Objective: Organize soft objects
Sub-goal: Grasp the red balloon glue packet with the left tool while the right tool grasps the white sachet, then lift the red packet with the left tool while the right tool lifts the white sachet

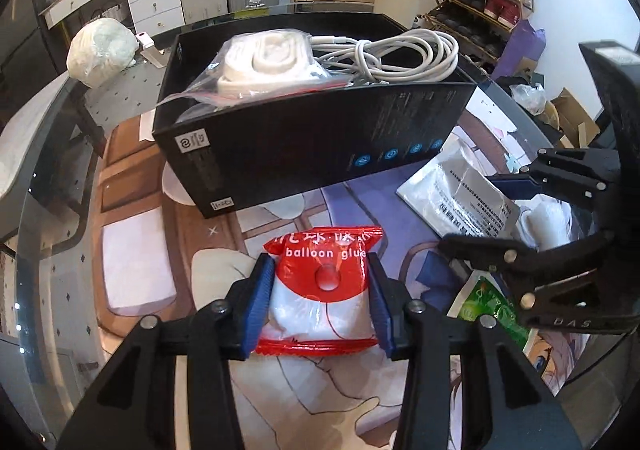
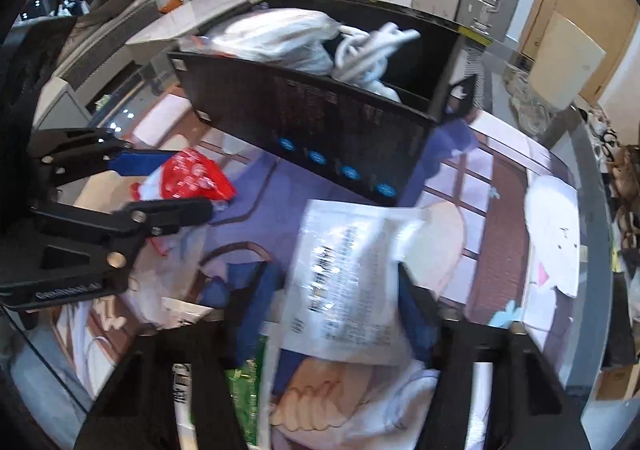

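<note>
Resting between hand-held gripper [image 1: 321,290] pads: glue packet [image 1: 323,290]

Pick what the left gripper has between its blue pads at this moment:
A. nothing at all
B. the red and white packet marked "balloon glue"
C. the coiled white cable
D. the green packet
B. In the left wrist view the left gripper has its blue pads pressed on both sides of the balloon glue packet; the white cable lies in the black box.
</note>
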`<state>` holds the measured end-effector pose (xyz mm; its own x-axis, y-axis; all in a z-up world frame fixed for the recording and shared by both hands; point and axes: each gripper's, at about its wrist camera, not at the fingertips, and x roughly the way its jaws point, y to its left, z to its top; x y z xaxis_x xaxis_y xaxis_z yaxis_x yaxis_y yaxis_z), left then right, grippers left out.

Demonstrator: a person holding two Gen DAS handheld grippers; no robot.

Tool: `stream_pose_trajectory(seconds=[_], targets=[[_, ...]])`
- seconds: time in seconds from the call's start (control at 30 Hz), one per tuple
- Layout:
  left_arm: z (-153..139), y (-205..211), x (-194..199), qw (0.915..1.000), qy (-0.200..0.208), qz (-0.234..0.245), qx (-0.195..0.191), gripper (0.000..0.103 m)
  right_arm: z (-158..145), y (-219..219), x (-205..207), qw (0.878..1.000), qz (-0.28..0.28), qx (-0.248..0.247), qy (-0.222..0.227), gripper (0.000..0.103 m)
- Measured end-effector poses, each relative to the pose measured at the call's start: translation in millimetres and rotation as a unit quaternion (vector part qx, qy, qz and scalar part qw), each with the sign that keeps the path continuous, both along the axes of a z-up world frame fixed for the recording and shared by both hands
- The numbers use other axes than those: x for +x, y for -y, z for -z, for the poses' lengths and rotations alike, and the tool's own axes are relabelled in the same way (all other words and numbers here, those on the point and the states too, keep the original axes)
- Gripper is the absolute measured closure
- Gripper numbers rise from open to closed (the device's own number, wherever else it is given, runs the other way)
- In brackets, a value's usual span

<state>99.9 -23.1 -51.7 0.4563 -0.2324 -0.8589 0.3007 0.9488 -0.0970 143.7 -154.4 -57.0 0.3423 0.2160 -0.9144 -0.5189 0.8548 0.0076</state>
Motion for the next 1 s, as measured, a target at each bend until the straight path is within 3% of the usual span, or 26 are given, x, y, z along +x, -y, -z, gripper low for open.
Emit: stream_pose_trajectory(seconds=[0.1, 0.23, 0.33, 0.4, 0.43, 1.0], targets=[[1.0, 6.3, 1.3, 0.9999, 0.001, 0.001, 0.01, 0.055, 0.7, -0.6, -5.5, 1.0, -0.003, 0.0, 0.005, 0.064], [1.1, 6.7, 3.3, 1.0, -0.003, 0.001, -0.007, 0.039, -0.9, 5.1, -9.3, 1.0, 0.0, 0.008, 0.005, 0.078], [1.8, 6.9, 2.5, 1.0, -0.001, 0.0, -0.008, 0.039, -2.9, 10.7, -10.0, 1.0, 0.003, 0.018, 0.003, 0.083], [2.1, 9.0, 2.3, 1.0, 0.002, 0.003, -0.001, 0.045, -4.0, 10.9, -10.3, 1.0, 0.004, 0.021, 0.003, 0.085], [2.0, 9.5, 2.3, 1.0, 0.003, 0.004, 0.0, 0.061, -3.3, 13.6, -7.5, 1.0, 0.004, 0.022, 0.003, 0.085], [-12.4, 4.4, -4.2, 0.9996, 0.021, 0.004, -0.017, 0.062, -21.1, 20.4, -16.5, 0.999, 0.0, 0.049, 0.014, 0.088]])
